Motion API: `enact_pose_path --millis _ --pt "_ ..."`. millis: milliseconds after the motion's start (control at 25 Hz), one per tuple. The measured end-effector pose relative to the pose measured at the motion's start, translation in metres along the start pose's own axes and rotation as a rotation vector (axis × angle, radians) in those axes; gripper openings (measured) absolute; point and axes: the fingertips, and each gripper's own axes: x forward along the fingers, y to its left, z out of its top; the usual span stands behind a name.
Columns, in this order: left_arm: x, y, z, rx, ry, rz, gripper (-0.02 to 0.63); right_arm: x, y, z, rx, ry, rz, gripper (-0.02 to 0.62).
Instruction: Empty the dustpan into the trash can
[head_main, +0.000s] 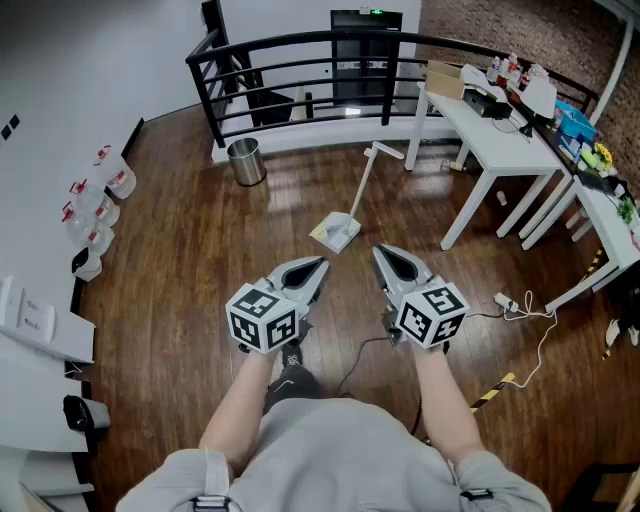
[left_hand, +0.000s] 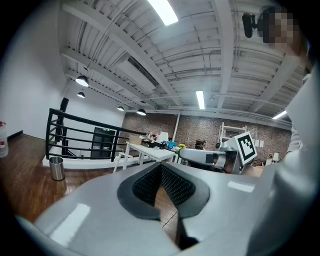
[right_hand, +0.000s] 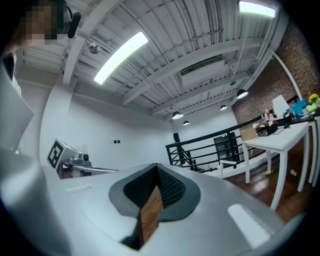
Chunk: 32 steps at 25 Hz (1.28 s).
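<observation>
Dustpan: the pale, long-handled dustpan (head_main: 336, 232) sits pan-down near the middle of the floor, its handle slanting up toward the far right; neither gripper touches it.
Trash can: a round metal trash can (head_main: 246, 161) stands upright at the far edge of the floor, just before the railing's base, left of the dustpan and well apart from it.
Left gripper: the left gripper (head_main: 319, 264) is held in front of the person, short of the dustpan, its jaws pressed together with nothing between them.
Right gripper: the right gripper (head_main: 381, 253) sits beside the left one, its jaws likewise closed and empty.
Floor: the floor (head_main: 180, 260) is dark, glossy wood planks, with a white cable (head_main: 530, 312) lying near its right edge.
Railing: a black railing (head_main: 300, 60) runs along the far edge.
Tables: white tables (head_main: 490, 140) crowded with small items line the right edge, under a brick wall.
Left wall: clear jugs (head_main: 100, 200) stand along the left edge against a white wall.
</observation>
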Motion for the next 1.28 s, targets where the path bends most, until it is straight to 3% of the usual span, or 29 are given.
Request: enact_pose_path --millis 360,840,1280 --pt "0.043 0.064 0.013 -0.006 0.012 -0.026 -0.014 0.066 -0.039 -0.006 0.024 0.020 -0.027 -0.002" --pt "0.105 0.228 0.049 -0.030 0.060 -0.117 -0.014 0.235 -0.100 -0.008 0.068 0.080 -0.147 -0.002" --pt "0.182 0.300 0.060 -0.058 0.070 -0.195 -0.014 0.300 -0.165 -0.008 0.057 0.135 -0.239 -0.002"
